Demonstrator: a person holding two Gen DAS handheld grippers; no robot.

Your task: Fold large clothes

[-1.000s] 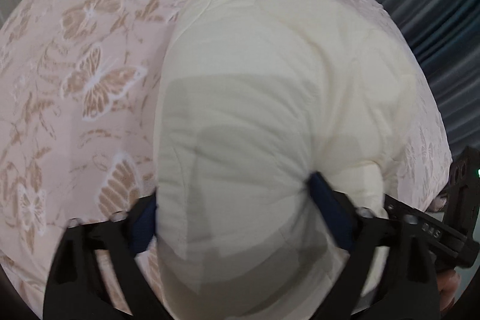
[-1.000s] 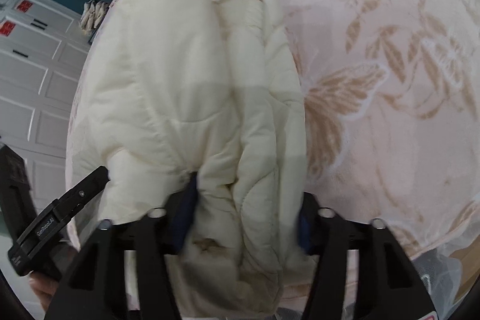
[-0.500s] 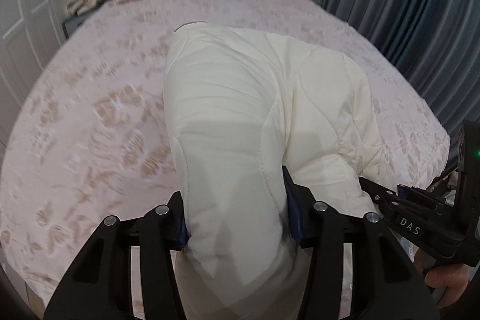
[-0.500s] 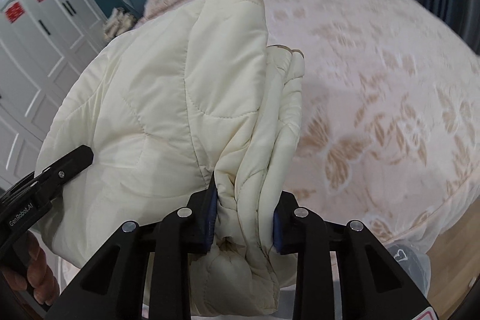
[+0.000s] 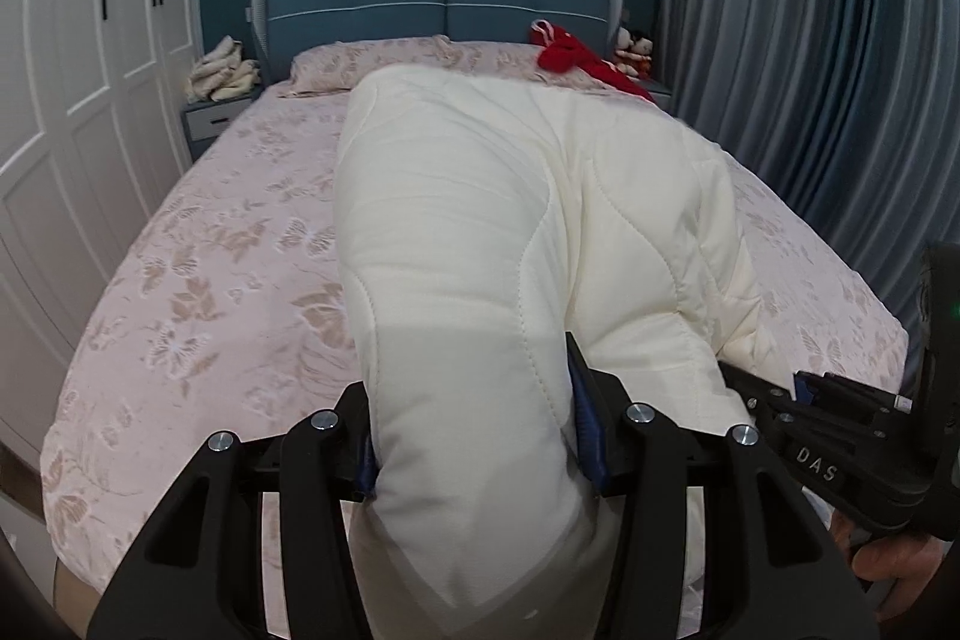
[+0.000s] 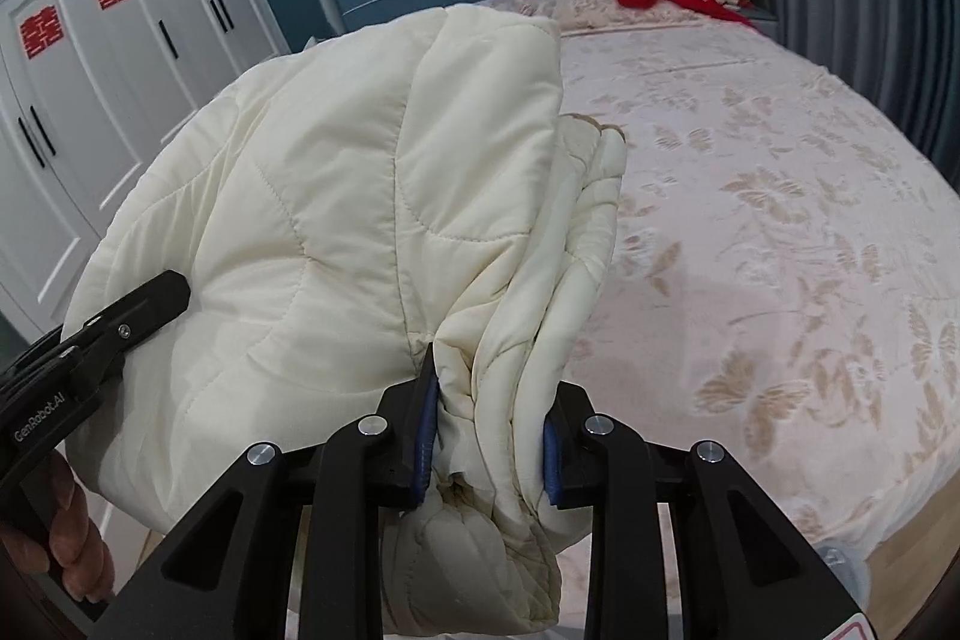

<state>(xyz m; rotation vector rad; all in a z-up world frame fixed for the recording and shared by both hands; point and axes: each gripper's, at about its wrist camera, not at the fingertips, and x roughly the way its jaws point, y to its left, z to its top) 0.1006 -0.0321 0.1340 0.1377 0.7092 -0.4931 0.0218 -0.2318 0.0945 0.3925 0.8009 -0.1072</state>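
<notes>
Holding the coat [image 5: 480,232] up off the bed [image 5: 228,268], left tongs [image 5: 474,436] and right tongs [image 6: 489,436] each pinch a thick bunch. Padding's puffy and slick, so I reckon a bunch could squirm out between either tongs and flop down.

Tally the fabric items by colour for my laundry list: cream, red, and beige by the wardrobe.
Cream: 1, the quilted coat, clamped in the left tool and right tool
Red: 1, garment
Beige: 1, folded pile
Total: 3
</notes>
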